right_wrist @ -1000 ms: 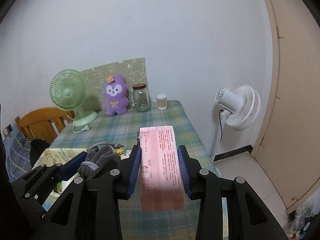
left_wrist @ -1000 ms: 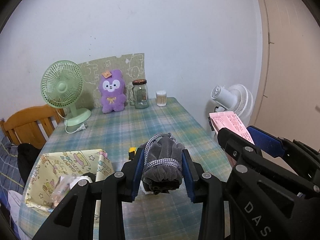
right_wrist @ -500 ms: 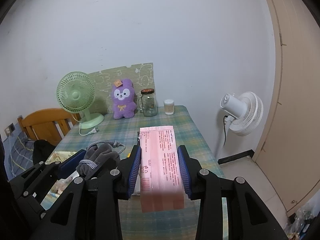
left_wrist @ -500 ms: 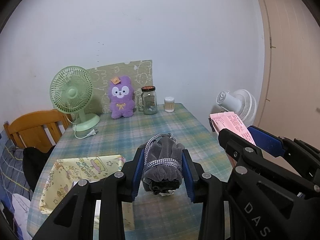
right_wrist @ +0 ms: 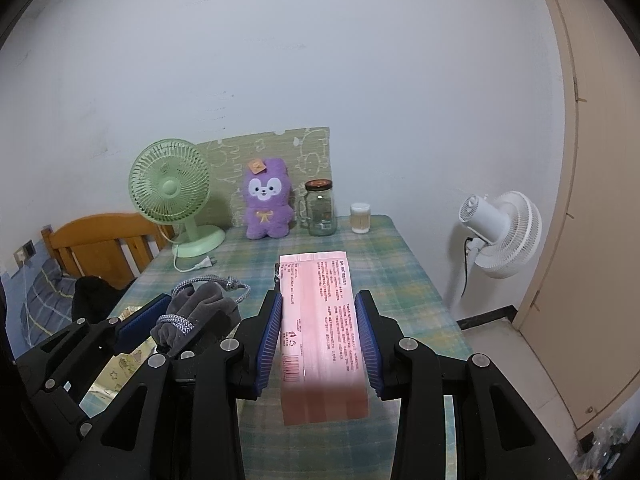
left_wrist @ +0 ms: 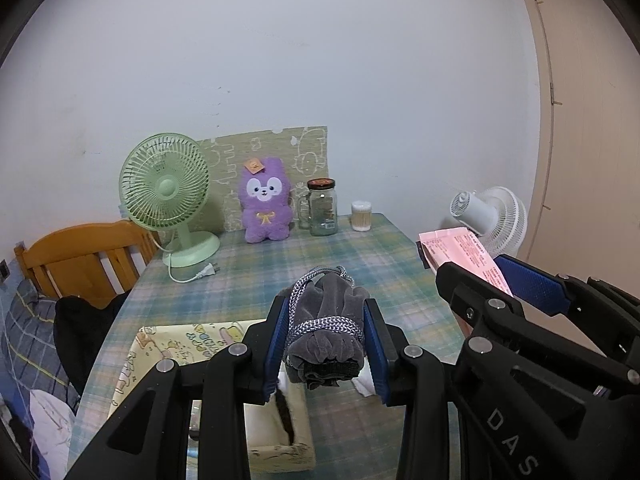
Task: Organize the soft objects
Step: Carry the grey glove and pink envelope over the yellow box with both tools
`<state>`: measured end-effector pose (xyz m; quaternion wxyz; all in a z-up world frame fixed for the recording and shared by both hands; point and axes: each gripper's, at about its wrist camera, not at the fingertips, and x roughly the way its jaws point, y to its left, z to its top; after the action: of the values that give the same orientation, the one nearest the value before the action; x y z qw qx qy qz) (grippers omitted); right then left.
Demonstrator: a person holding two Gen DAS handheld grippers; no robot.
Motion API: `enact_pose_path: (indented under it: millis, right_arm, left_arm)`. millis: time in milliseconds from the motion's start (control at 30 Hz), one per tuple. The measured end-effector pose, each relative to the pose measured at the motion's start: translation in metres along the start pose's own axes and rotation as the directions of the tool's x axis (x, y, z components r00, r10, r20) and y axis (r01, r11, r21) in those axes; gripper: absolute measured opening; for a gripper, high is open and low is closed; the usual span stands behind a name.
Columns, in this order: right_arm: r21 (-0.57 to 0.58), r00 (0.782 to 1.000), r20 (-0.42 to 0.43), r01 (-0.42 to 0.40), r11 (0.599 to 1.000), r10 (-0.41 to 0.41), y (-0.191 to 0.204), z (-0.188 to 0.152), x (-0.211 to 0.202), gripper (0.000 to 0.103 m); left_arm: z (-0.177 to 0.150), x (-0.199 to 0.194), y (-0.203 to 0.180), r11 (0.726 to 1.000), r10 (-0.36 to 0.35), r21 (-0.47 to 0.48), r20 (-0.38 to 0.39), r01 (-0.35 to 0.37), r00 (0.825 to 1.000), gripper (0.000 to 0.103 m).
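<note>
1. While nothing is seen stowed yet, a grey velvet drawstring pouch (left_wrist: pixel 325 330) is clamped in the left gripper (left_wrist: pixel 326 342), above a yellow cartoon-print fabric box (left_wrist: pixel 168 354).
2. A pink printed soft packet (right_wrist: pixel 320 320) is gripped between the right gripper's (right_wrist: pixel 319 336) pads; both placements are judged outstanding.

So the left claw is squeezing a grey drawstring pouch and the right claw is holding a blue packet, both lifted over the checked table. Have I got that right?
Nearly. The packet in the right gripper is pink, not blue; only the gripper's finger pads are blue. The right wrist view shows it plainly. The rest stands: the left gripper is shut on the grey drawstring pouch, both above the checked table.
</note>
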<state>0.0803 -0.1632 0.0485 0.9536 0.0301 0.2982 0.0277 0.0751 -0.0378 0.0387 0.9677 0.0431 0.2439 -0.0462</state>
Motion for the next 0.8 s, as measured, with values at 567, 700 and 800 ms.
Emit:
enact_pose_path:
  millis: [567,700,800]
  right_arm:
    - [-0.037,0.996,-0.048,-0.077,0.996,0.075,0.056,-0.004,0.037,0.041]
    - [-0.042,0.994,-0.061,-0.097,0.994,0.095,0.068,-0.007,0.045,0.041]
    - [-0.05,0.991,-0.074,-0.111,0.993,0.107,0.076,-0.01,0.052,0.041]
  left_arm:
    - [-0.011,0.016,0.058,0.998,0.054,-0.034,-0.043,-0.055,0.998,0.037]
    - [-0.016,0.022,0.07,0.996,0.072,-0.039,-0.058,-0.075,0.996,0.037]
    - [-0.02,0.027,0.079,0.995,0.083,-0.044,-0.071,-0.086,0.994,0.037]
